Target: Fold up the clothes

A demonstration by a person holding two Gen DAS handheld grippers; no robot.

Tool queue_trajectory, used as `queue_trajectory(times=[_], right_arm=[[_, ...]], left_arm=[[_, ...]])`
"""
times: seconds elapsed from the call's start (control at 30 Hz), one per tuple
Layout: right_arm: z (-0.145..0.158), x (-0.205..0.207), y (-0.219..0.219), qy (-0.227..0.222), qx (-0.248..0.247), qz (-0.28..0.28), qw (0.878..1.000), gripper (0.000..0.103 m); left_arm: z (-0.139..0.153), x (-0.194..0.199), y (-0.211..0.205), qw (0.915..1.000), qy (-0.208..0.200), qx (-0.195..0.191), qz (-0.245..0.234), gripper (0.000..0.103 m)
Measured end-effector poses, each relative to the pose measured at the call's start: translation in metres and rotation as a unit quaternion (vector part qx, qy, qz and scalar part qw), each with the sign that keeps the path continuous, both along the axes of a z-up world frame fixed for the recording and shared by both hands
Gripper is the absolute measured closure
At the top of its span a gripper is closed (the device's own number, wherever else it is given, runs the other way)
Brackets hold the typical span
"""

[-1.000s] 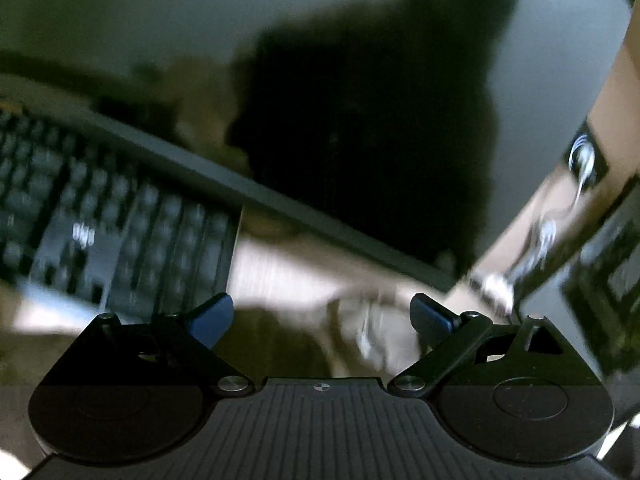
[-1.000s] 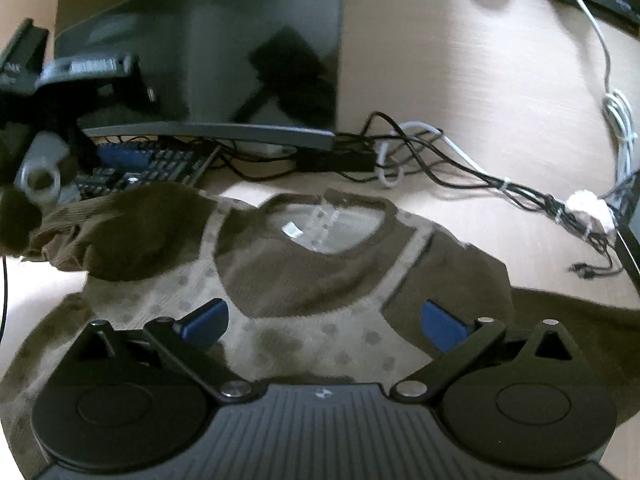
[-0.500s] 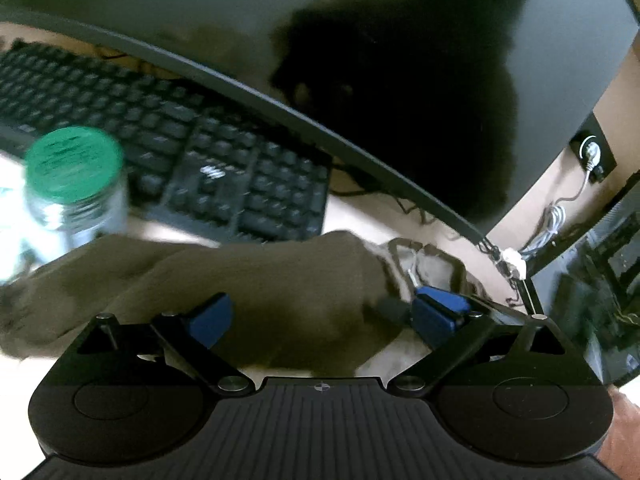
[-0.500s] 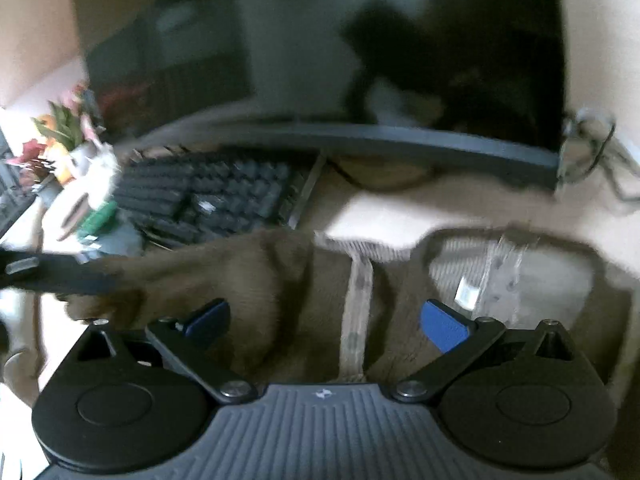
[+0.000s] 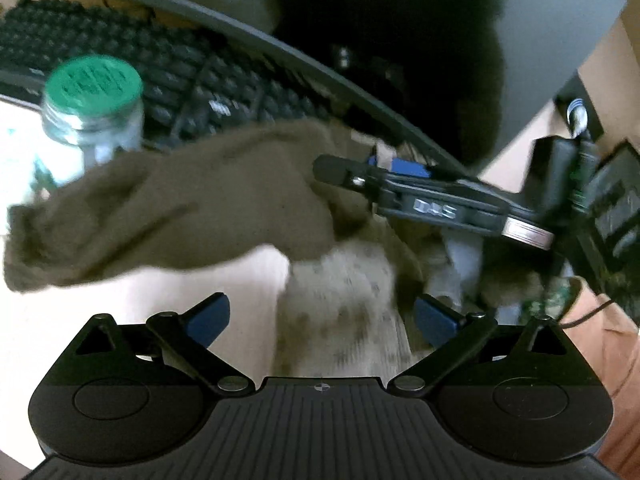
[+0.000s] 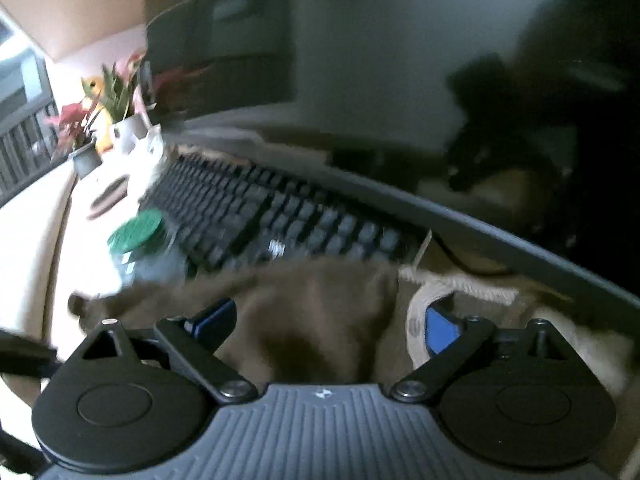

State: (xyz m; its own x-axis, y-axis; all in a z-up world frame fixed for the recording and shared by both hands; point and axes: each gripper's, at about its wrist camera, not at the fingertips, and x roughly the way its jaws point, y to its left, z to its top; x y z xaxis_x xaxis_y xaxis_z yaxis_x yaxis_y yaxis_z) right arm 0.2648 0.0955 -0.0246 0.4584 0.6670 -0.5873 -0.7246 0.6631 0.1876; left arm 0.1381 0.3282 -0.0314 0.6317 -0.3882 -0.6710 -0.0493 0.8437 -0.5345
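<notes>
I see the sweater (image 5: 224, 208) lying on the table (image 5: 224, 296) in front of the keyboard (image 6: 280, 220). One brown sleeve runs out to the left toward the green-capped jar (image 5: 94, 96), and the cream dotted body sits straight ahead of my left gripper (image 5: 320, 318). Its jaws stand wide and hold nothing. My right gripper (image 6: 324, 322), also wide, hovers over the sleeve's shoulder end and is closer to it. The sleeve's long axis runs left to right, so I judge any fold turns inward along it.
</notes>
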Motion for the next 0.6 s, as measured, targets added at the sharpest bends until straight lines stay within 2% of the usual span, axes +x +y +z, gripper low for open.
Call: queue_trajectory(times=[0.07, 0.2, 0.3, 0.37, 0.43, 0.5, 0.6], right_arm=[[0.006, -0.007, 0.001, -0.021, -0.005, 0.001, 1.000, 0.006], [0.011, -0.037, -0.098, -0.038, -0.005, -0.119, 0.992, 0.002], [-0.001, -0.057, -0.183, -0.034, -0.038, -0.249, 0.967, 0.002], [-0.010, -0.064, -0.217, -0.011, -0.052, -0.299, 0.953, 0.004], [-0.019, -0.073, -0.232, -0.004, -0.053, -0.305, 0.951, 0.008], [-0.028, -0.080, -0.230, -0.007, -0.057, -0.284, 0.957, 0.017], [-0.044, -0.089, -0.212, -0.017, -0.084, -0.249, 0.965, 0.020]], left_arm=[[-0.005, 0.001, -0.012, 0.9997, 0.006, -0.001, -0.022, 0.002], [-0.012, 0.010, -0.041, 0.9979, 0.005, -0.011, -0.064, 0.002], [-0.018, 0.026, -0.074, 0.9949, -0.003, -0.016, -0.099, 0.002], [-0.022, 0.038, -0.097, 0.9922, -0.012, -0.011, -0.123, 0.002], [-0.028, 0.044, -0.115, 0.9904, -0.017, 0.003, -0.137, 0.002], [-0.034, 0.051, -0.133, 0.9882, -0.022, 0.016, -0.151, 0.002], [-0.038, 0.056, -0.143, 0.9862, -0.024, 0.040, -0.159, 0.001]])
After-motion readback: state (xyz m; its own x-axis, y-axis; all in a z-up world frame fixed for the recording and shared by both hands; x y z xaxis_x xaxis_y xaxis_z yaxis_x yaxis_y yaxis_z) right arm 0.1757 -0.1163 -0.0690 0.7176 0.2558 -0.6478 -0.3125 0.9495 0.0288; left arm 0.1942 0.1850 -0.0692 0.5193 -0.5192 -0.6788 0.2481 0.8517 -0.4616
